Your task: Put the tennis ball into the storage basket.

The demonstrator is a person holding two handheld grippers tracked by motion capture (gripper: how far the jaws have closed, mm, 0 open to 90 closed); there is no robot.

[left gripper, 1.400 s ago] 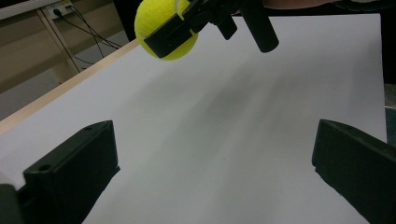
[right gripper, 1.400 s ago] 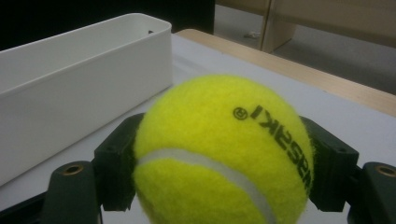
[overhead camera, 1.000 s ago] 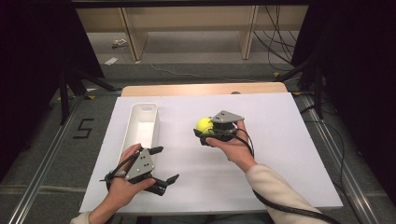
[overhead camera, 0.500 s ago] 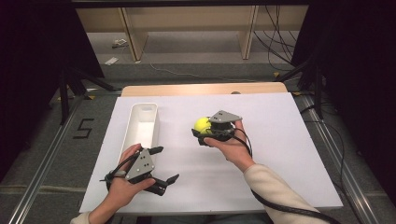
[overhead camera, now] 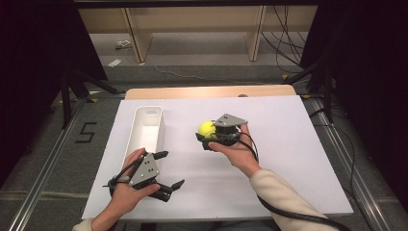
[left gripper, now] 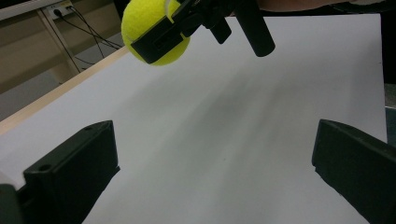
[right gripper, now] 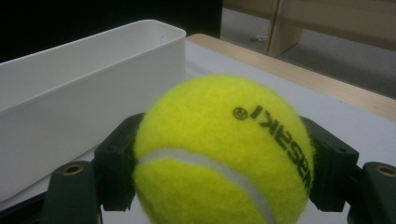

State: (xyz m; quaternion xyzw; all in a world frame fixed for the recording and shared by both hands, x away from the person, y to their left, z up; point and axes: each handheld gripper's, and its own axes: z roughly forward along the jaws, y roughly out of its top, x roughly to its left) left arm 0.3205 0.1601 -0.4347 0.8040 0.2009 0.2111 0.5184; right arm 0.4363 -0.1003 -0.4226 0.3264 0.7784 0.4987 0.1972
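Jaws of the right gripper (overhead camera: 208, 136) clamp the ball (overhead camera: 207, 128) across its middle, lifted above mid-bench. It looks light, fuzzy and springy, so that grip should hold. Left sits the tray (overhead camera: 146, 131), nothing between. Left gripper (overhead camera: 167, 169) rests near, jaws wide and empty.
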